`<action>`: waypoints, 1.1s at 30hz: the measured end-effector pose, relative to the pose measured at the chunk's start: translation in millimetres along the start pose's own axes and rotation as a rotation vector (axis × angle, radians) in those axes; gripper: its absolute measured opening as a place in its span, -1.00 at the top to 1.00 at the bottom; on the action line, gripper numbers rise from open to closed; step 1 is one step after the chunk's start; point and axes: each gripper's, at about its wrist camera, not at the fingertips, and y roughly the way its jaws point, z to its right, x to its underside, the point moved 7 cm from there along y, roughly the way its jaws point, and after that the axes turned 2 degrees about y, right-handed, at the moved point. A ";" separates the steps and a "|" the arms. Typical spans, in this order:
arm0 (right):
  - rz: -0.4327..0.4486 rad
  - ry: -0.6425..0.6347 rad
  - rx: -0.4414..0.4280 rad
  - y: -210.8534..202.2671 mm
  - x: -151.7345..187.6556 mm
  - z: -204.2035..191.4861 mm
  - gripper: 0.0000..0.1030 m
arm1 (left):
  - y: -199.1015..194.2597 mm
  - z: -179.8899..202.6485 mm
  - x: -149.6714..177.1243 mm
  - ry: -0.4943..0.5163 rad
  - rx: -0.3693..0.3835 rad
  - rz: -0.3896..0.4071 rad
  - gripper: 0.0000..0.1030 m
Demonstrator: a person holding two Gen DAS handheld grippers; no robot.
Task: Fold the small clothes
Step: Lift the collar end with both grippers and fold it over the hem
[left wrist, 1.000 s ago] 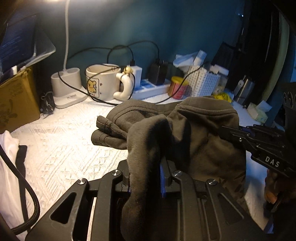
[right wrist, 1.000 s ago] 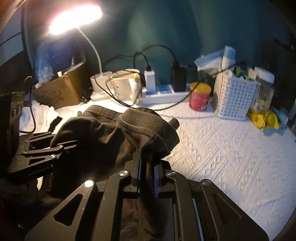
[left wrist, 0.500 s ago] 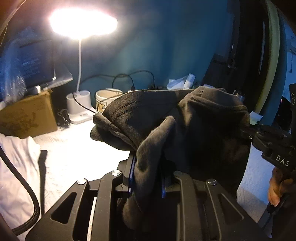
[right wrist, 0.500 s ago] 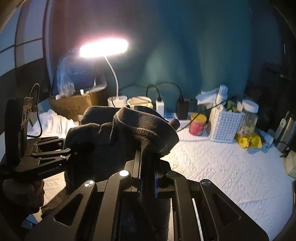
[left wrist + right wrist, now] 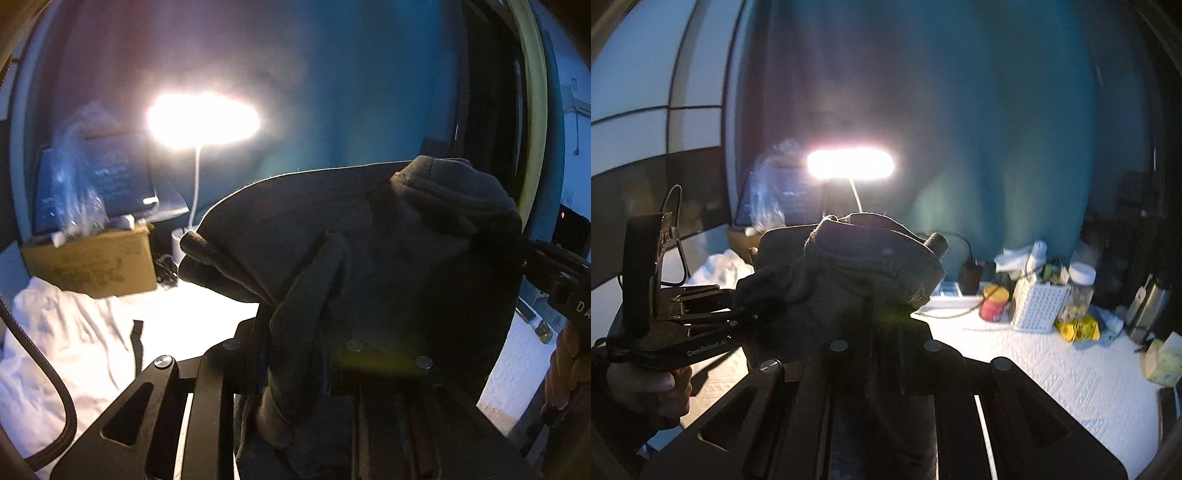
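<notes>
A dark olive-grey small garment hangs in the air between both grippers, well above the white textured table. My left gripper is shut on one edge of it; the cloth bunches between the fingers. My right gripper is shut on the other edge of the garment. In the right wrist view the left gripper shows at the left, clamped on the cloth. In the left wrist view the right gripper shows at the right edge. The cloth hides both sets of fingertips.
A lit desk lamp glares at the back. A cardboard box and white cloth lie at left. A power strip, red can, white basket, jar and yellow packet line the back right.
Both grippers have lifted the garment from near the table high into the air. The cameras have tilted up, so the lamp head now shows and the mug is hidden.
</notes>
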 end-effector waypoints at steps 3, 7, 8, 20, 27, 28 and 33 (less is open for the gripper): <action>0.032 -0.021 -0.008 -12.1 -8.3 -10.6 0.79 | -18.9 -2.7 -5.3 0.006 -0.015 0.034 0.62; 0.076 -0.045 -0.026 -28.0 -19.4 -27.7 0.79 | -40.5 -7.5 -10.4 0.010 -0.035 0.070 0.62; 0.085 -0.051 -0.031 -31.3 -21.5 -31.8 0.79 | -46.7 -8.8 -11.9 0.014 -0.043 0.082 0.62; 0.176 -0.120 -0.102 -57.9 -47.8 -86.0 0.79 | -107.4 -40.6 -26.3 0.002 -0.126 0.184 0.63; 0.197 -0.147 -0.157 -64.4 -53.6 -120.6 0.79 | -138.3 -62.9 -25.9 -0.010 -0.186 0.217 0.63; 0.197 -0.148 -0.165 -65.7 -54.1 -125.7 0.79 | -141.8 -65.6 -25.4 -0.011 -0.194 0.218 0.63; 0.207 -0.181 -0.216 -73.7 -53.2 -158.0 0.79 | -151.6 -78.8 -16.5 -0.014 -0.230 0.211 0.63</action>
